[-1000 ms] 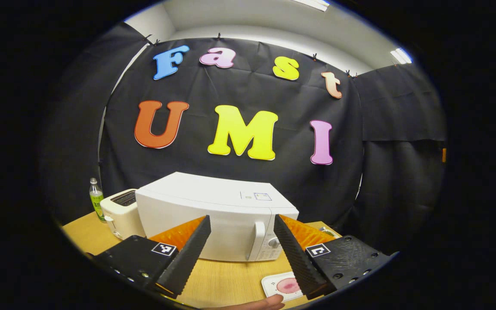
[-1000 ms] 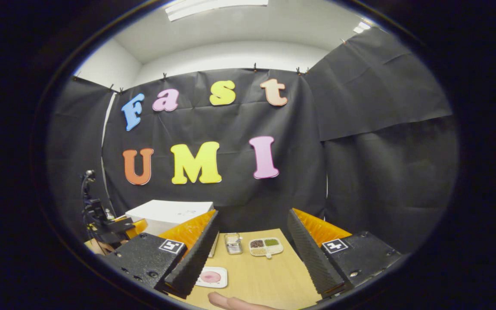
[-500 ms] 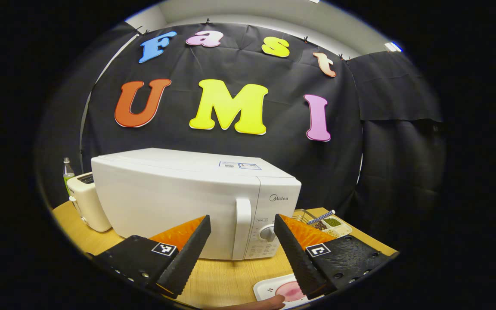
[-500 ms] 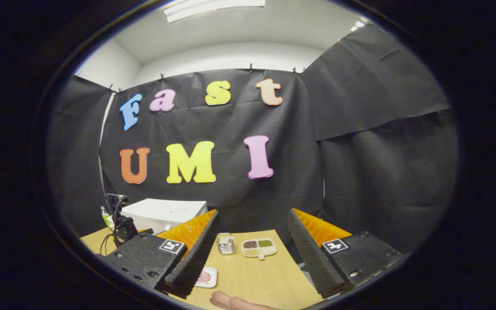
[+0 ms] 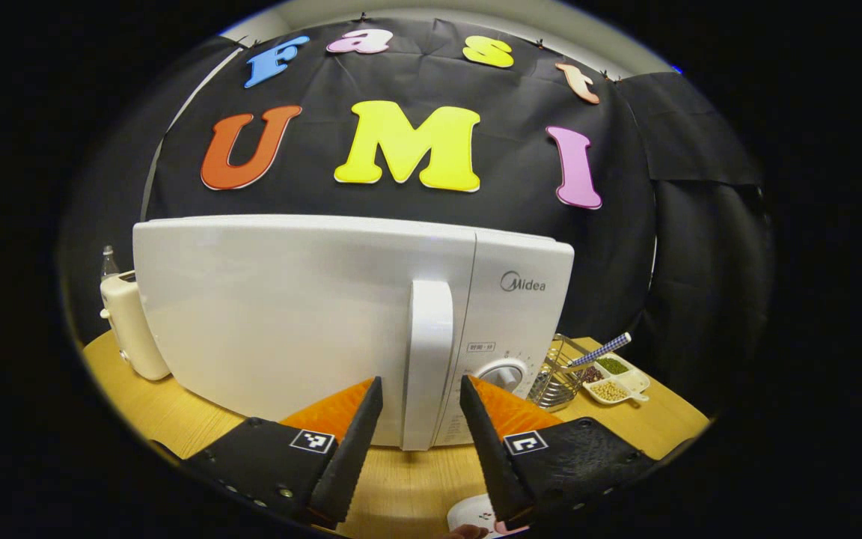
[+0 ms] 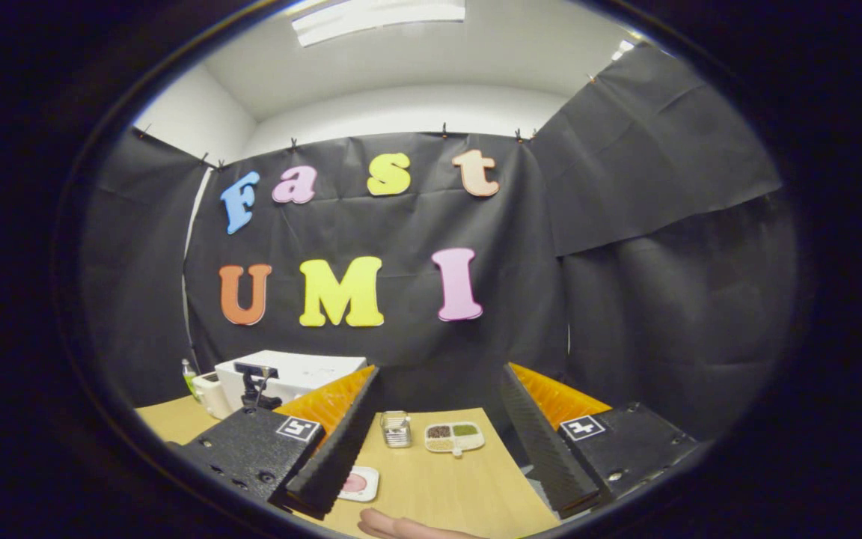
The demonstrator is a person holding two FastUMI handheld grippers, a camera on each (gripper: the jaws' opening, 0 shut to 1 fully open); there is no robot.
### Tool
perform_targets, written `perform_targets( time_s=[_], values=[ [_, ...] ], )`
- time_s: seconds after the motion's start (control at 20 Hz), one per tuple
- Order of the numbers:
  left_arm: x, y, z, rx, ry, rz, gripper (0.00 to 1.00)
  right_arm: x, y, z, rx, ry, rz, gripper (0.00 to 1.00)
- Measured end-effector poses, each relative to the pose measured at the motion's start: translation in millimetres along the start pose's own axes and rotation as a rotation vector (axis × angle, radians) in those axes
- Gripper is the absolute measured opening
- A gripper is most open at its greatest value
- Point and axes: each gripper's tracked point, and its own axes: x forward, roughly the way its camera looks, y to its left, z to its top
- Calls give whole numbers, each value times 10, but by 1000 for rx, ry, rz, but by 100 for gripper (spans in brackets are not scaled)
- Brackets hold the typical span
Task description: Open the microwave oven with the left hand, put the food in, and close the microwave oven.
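Observation:
The white microwave stands close ahead in the left gripper view, its door closed. Its upright handle lies just beyond my left gripper, centred between the two fingers; the jaws are open with a gap on both sides of the handle. A white plate with pink food lies on the table below, partly hidden by one finger. In the right gripper view my right gripper hangs open and empty over the table, with the plate of food at its lower left and the microwave far off to the left.
A toaster and a bottle stand left of the microwave. A wire basket and a divided dish of grains sit to its right on the wooden table. A fingertip shows at the bottom edge.
My left gripper has moved forward to the microwave door and its fingers have narrowed around the handle. The right gripper has hardly moved.

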Motion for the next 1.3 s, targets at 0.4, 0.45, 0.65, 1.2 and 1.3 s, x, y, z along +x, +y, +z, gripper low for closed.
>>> perform_targets(
  time_s=[0.4, 0.45, 0.65, 1.2, 1.3],
  values=[
    [59, 45, -68, 56, -5, 19, 25, -149, 481, -220, -164, 16, 114, 100],
    [78, 56, -72, 58, -15, 22, 12, -144, 526, -268, -183, 26, 128, 100],
    [44, 42, -110, 46, -12, -2, 12, -151, 680, -417, -216, 73, 151, 99],
    [-498, 73, -235, 25, -24, -110, 6, -377, 429, -69, -103, 48, 18, 99],
    [-679, 134, -272, 28, -13, -112, 6, -416, 443, -60, -82, 47, 12, 99]
  ],
)
